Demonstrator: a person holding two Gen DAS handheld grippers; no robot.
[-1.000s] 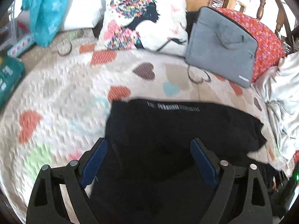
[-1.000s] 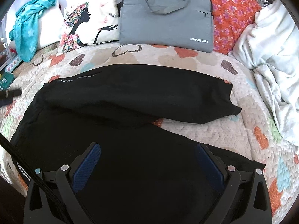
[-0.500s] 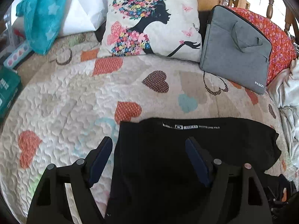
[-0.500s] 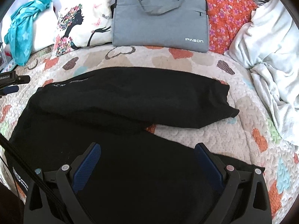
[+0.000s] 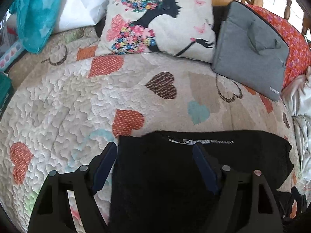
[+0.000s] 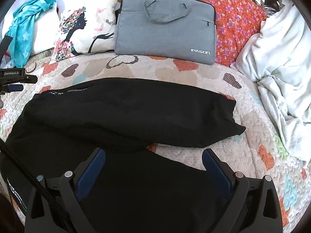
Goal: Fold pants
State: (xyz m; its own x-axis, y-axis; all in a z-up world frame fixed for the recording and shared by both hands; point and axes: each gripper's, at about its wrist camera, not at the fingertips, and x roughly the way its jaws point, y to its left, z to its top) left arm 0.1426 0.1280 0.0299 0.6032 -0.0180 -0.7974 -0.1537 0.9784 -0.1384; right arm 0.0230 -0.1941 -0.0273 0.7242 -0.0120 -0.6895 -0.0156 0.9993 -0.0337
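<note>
The black pants (image 6: 126,112) lie across a heart-print quilt (image 6: 194,71), with one leg folded over the upper part and a white printed label at the far left edge. In the left wrist view the pants (image 5: 175,174) fill the lower middle. My left gripper (image 5: 153,147) hovers open over their far left corner, one finger over the quilt and the other over the cloth by the label. It also shows at the left edge of the right wrist view, as the left gripper (image 6: 17,77). My right gripper (image 6: 153,152) stands open above the near leg, with nothing pinched.
A pillow (image 5: 155,19) with a silhouette print, a grey laptop bag (image 6: 165,25) and a red floral cushion (image 6: 237,13) line the back of the bed. A white blanket (image 6: 281,58) is bunched at the right. A teal towel (image 6: 25,25) hangs at the far left.
My left gripper has drawn back toward the pants' left corner, so more quilt shows ahead of it, and its jaws have narrowed a little. The right gripper has barely moved.
</note>
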